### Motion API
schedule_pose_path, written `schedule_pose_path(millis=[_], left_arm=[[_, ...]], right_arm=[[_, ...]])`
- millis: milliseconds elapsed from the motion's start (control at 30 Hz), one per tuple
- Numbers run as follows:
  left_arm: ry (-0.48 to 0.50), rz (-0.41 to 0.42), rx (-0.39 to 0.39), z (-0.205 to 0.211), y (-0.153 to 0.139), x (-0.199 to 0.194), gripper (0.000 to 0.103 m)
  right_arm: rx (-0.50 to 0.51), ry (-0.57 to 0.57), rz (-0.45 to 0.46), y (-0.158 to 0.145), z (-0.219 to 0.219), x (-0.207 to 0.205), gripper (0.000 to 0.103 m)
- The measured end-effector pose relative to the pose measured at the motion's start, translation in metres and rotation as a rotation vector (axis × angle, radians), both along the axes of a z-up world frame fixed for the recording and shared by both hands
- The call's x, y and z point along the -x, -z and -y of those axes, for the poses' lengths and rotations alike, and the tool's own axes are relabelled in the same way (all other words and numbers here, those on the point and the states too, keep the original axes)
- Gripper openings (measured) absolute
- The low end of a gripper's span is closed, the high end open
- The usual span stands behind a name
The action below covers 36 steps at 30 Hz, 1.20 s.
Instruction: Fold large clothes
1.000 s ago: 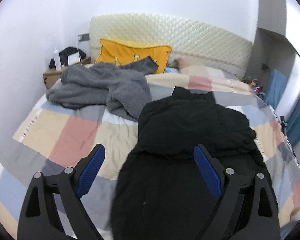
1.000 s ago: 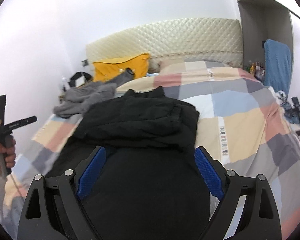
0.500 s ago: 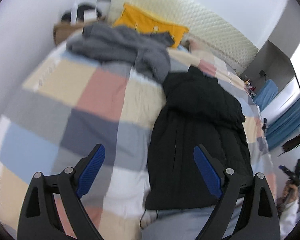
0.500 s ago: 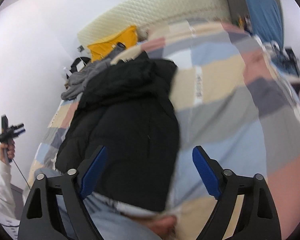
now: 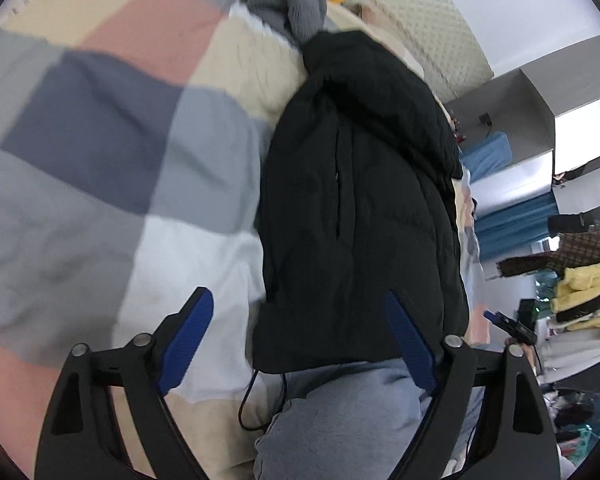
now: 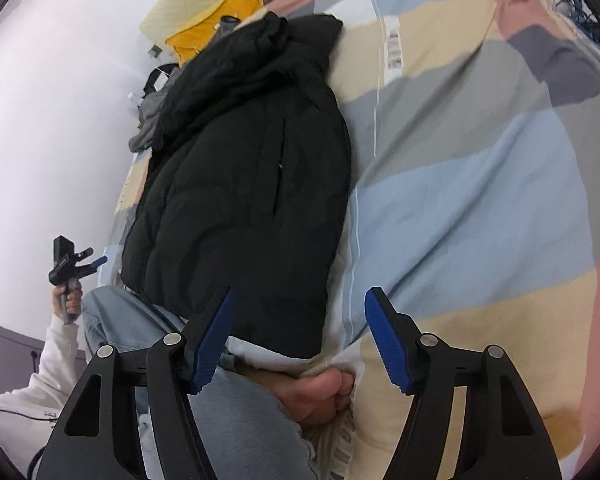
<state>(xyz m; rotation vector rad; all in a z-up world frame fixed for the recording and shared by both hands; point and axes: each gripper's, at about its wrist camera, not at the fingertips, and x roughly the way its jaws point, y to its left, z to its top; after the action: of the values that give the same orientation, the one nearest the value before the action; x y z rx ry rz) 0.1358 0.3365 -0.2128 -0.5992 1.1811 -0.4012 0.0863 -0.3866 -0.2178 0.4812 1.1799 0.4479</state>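
A black puffer jacket (image 5: 360, 200) lies lengthwise on the checked bed cover (image 5: 100, 140), its top end folded over toward the headboard. It also shows in the right wrist view (image 6: 244, 184). My left gripper (image 5: 300, 336) is open and empty, held above the jacket's near hem. My right gripper (image 6: 298, 336) is open and empty above the hem's right corner. The left gripper also shows in the right wrist view (image 6: 76, 262), raised in a hand at the left.
A grey fleece garment (image 5: 288, 0) and a yellow pillow (image 6: 216, 32) lie near the quilted headboard (image 5: 432, 28). The person's grey-trousered knee (image 5: 352, 420) and bare foot (image 6: 320, 396) rest at the bed's near edge. Piled clothes (image 5: 580, 292) sit at the right.
Both grippers have pulled back toward the near edge of the bed and tilted downward. The jacket's hem and the person's legs have come into view. Both stay open.
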Motion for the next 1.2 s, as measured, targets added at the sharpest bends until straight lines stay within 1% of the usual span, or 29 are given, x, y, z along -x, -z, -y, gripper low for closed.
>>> schedule_pose_path(millis=[100, 200, 333, 400, 467, 567, 667, 800, 967, 1033, 1100, 1200], left_arm=[[0.024, -0.034, 0.028, 0.004, 0.017, -0.002, 0.078], [0.051, -0.055, 0.087, 0.007, 0.029, -0.004, 0.078], [0.053, -0.087, 0.136, 0.008, 0.045, -0.008, 0.078], [0.052, -0.113, 0.17, 0.006, 0.055, -0.01, 0.078], [0.053, -0.14, 0.187, 0.006, 0.062, -0.013, 0.078], [0.076, -0.169, 0.238, 0.009, 0.069, -0.017, 0.078], [0.137, -0.152, 0.284, 0.019, 0.064, -0.02, 0.078], [0.228, -0.103, 0.28, 0.035, 0.043, -0.017, 0.078], [0.289, -0.067, 0.29, 0.048, 0.028, -0.014, 0.078], [0.316, -0.042, 0.26, 0.054, 0.019, -0.013, 0.078], [0.322, -0.037, 0.247, 0.055, 0.018, -0.014, 0.078], [0.313, -0.054, 0.215, 0.052, 0.018, -0.011, 0.078]], right_arm=[[-0.007, -0.006, -0.035, 0.011, 0.0, -0.007, 0.064], [-0.02, -0.017, -0.073, 0.026, -0.001, -0.014, 0.065], [-0.096, -0.037, -0.108, 0.043, -0.002, -0.024, 0.065], [-0.099, -0.054, -0.137, 0.054, -0.004, -0.03, 0.065], [-0.088, -0.056, -0.169, 0.062, -0.004, -0.035, 0.065], [-0.105, -0.061, -0.204, 0.071, -0.003, -0.039, 0.068], [-0.108, -0.077, -0.211, 0.07, -0.002, -0.04, 0.07], [-0.104, -0.087, -0.226, 0.069, 0.002, -0.037, 0.071], [-0.109, -0.155, -0.243, 0.065, -0.011, -0.039, 0.072], [-0.112, -0.194, -0.239, 0.06, -0.018, -0.039, 0.073], [-0.098, -0.218, -0.236, 0.057, -0.024, -0.04, 0.073], [-0.095, -0.225, -0.249, 0.059, -0.028, -0.042, 0.073]])
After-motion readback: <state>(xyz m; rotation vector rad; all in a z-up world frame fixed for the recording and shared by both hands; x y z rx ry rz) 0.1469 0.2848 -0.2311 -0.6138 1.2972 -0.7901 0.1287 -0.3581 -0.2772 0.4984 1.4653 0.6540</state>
